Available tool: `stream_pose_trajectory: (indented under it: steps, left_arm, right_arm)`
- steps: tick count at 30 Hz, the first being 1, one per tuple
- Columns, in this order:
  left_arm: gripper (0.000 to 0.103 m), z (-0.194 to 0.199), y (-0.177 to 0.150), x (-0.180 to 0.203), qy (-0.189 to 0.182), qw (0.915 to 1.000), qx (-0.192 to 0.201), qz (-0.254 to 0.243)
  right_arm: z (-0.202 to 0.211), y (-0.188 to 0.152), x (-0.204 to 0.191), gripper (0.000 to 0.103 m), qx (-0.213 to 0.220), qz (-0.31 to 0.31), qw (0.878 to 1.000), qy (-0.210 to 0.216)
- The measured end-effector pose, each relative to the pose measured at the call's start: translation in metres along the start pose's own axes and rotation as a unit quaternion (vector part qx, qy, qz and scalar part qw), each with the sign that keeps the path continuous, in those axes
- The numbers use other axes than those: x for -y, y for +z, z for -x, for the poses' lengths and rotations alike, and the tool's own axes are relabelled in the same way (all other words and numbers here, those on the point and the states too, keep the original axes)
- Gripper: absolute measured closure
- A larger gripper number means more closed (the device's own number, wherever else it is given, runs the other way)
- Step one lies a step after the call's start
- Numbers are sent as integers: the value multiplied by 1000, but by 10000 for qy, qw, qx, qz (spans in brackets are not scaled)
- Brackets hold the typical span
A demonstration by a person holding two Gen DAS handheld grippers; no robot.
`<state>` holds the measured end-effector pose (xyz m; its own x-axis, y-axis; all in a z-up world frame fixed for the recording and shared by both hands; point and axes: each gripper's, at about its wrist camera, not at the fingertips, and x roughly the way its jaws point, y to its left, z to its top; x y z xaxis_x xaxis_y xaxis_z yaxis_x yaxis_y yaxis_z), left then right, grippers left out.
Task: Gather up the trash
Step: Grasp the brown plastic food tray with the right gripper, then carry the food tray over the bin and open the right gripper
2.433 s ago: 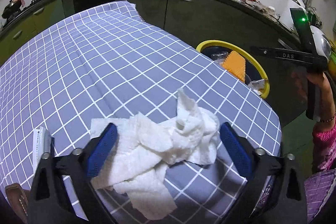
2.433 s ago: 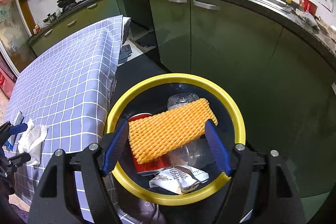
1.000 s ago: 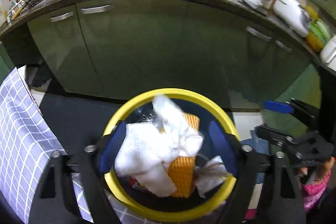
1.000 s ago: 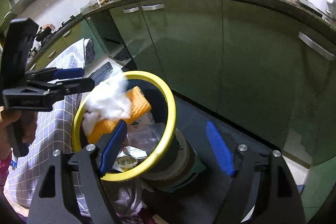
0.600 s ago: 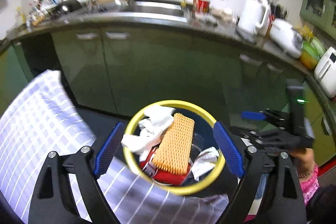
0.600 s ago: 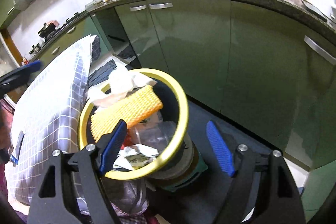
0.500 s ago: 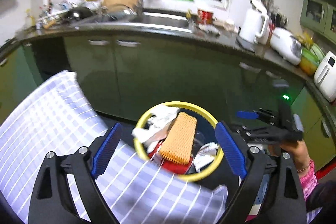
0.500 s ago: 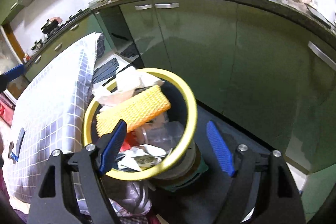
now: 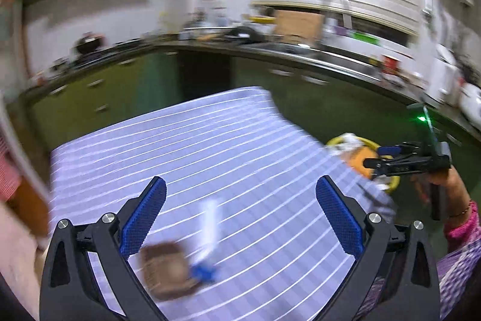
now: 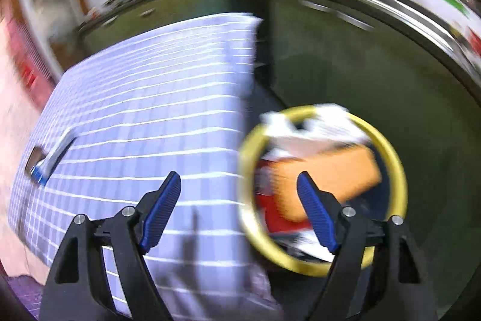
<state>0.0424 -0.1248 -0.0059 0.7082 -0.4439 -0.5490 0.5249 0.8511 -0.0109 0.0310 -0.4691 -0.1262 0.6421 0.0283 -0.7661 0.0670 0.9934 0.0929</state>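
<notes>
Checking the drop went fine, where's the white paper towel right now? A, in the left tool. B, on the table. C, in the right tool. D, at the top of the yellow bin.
D: the towel lies at the bin's rim, and both the left tool and the right tool are open and empty.

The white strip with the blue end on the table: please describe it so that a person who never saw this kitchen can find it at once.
Start at the table with the purple checked cloth. Near its edge closest to the left gripper lies a slim white strip with a blue end, blurred here. It lies right beside a brown squarish object; the strip is the long, thin, pale one.
</notes>
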Motion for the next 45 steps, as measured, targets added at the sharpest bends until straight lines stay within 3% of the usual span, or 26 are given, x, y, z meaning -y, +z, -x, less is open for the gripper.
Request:
stream_pose_trajectory:
  steps: [4, 9, 11, 13, 14, 17, 20, 23, 26, 34, 36, 37, 41, 45]
  left_arm:
    - [5, 38, -28, -51, 565, 9975, 55, 412]
    - [5, 72, -59, -96, 925, 9925, 143, 792]
    - [5, 81, -66, -110, 995, 9907, 165, 911]
    - [5, 88, -72, -121, 1064, 9891, 192, 995]
    - [5, 88, -72, -121, 1089, 9886, 201, 1020]
    - [5, 95, -80, -132, 1138, 9870, 236, 1111]
    - [5, 96, -85, -138, 1165, 9859, 215, 1179]
    - [5, 94, -86, -138, 1176, 9856, 172, 1206]
    - [5, 92, -85, -134, 1177, 9856, 140, 1206]
    - [5, 79, -81, -133, 1132, 9865, 56, 1186]
    - [5, 76, -81, -133, 1126, 9866, 31, 1177]
    - [5, 75, -81, -133, 1121, 9867, 23, 1179]
    - [5, 73, -79, -130, 1128, 9868, -2, 1162]
    - [5, 73, -77, -127, 1148, 9871, -6, 1118]
  right_arm:
    - [-11, 16, -72, 28, -131, 767, 9956, 517]
    - [-14, 34, -166, 28, -241, 1729, 9749, 1379]
    - [-9, 36, -206, 28, -265, 2261, 9550, 1899]
    - [-8, 35, -247, 25, -292, 3009, 9239, 2346]
    - [-9, 34, -262, 18, -312, 3314, 9106, 2449]
    - [-22, 25, -307, 14, -436, 4296, 8617, 2665]
    - [-44, 25, -330, 14, -705, 4670, 8397, 2682]
    - [-67, 29, -345, 14, -1022, 4841, 8252, 2724]
    - [-82, 34, -353, 14, -1240, 4871, 8165, 2840]
    - [-91, 35, -364, 17, -1328, 4990, 8068, 2872]
    - [-94, 32, -367, 22, -1393, 5036, 8045, 2823]
    - [-96, 31, -368, 32, -1433, 5053, 8037, 2795]
    - [-95, 27, -369, 36, -1433, 4928, 8072, 2916]
    - [-85, 39, -363, 36, -1293, 4503, 8221, 3235]
